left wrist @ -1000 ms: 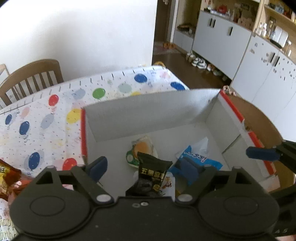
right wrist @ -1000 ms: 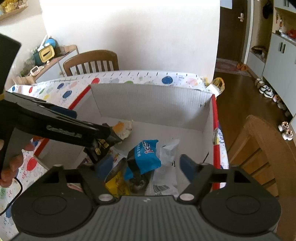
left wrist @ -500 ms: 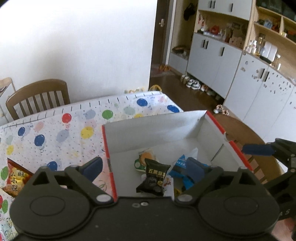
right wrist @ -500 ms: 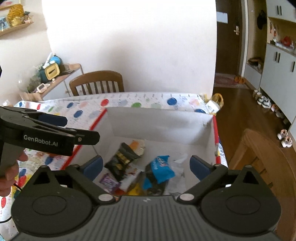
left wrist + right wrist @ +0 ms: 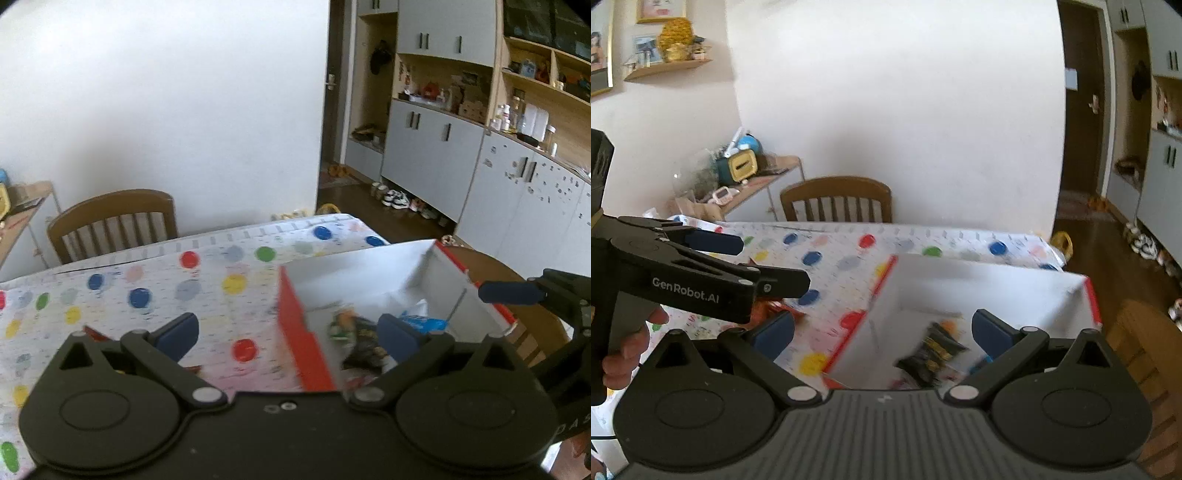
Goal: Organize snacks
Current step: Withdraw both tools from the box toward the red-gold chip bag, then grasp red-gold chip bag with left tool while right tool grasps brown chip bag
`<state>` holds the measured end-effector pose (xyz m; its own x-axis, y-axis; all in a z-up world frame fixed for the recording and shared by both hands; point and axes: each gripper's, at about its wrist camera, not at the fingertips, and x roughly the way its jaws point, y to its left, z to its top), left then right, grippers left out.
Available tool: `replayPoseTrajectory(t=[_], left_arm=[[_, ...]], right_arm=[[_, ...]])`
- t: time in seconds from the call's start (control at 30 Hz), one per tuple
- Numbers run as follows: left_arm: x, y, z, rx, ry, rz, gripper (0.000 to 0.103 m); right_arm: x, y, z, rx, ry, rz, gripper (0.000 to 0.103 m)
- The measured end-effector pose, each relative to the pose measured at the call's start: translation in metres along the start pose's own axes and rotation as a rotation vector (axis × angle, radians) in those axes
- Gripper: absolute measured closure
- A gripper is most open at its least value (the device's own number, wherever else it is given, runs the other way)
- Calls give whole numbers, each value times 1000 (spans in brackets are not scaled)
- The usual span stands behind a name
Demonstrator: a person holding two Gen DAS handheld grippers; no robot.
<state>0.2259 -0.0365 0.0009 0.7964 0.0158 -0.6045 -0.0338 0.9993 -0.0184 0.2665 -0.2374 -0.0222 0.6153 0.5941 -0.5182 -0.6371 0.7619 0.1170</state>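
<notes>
Snacks [image 5: 364, 341] lie in the box [image 5: 303, 332] below both empty, spread tongs, left [image 5: 286, 334] and right [image 5: 882, 332].

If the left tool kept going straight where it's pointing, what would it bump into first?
Probably the spotted tablecloth beside the box's red wall. The open left tool points down there, not into the box; depth is hard to judge.

Motion blur smears the snacks [image 5: 932, 356] in the box [image 5: 373, 275] past reading, the right gripper's body hides the box's near end, and an orange pack [image 5: 775, 308] shows only a sliver behind the left gripper [image 5: 738, 258]
</notes>
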Motion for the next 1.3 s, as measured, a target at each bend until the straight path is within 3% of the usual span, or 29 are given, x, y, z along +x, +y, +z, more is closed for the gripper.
replayPoseTrajectory(t=[0.17,0.57,0.9,1.3], left_arm=[[-17,36,-9,-17,-32,45,0],[-17,149,-17,-100,-3,111,0],[32,219,-23,-180,103,128,0],[96,241,-38,-183,257,94,8]], right_arm=[[17,35,2,19,20,46,0],[66,99,12,73,74,-6,0],[123,143,10,87,146,2,0],[206,161,2,109,282,-55,0]])
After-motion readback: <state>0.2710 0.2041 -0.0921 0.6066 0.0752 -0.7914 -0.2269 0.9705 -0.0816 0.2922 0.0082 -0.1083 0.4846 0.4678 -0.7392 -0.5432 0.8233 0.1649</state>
